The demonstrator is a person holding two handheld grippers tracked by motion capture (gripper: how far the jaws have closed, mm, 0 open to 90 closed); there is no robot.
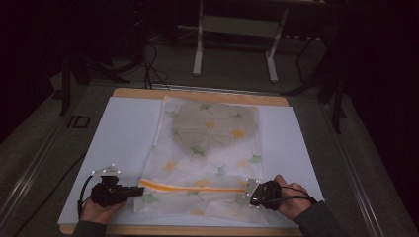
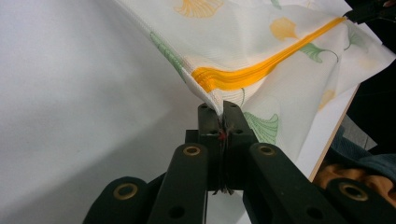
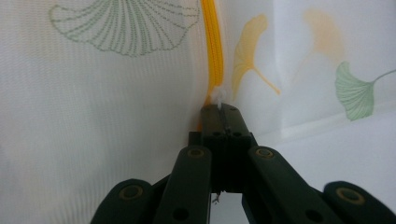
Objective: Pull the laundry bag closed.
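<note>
L tongs (image 2: 219, 109) were clamped tight on the mesh bag (image 1: 207, 148) at the zip's (image 1: 192, 188) left end, near the bench's (image 1: 197, 95) front edge on a white sheet (image 1: 123, 128). R tongs (image 3: 223, 109) were pinched shut on the zip pull (image 3: 217, 97) at the right end. Risk, as judged: thin mesh could be slipped from the L grip if the zip were tugged hard, or fabric snagged in the teeth.

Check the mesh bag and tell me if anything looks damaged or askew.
Nothing stands out. The mesh bag lies flat on the white sheet, orange zipper straight between the left gripper and right gripper, each shut on one end.
</note>
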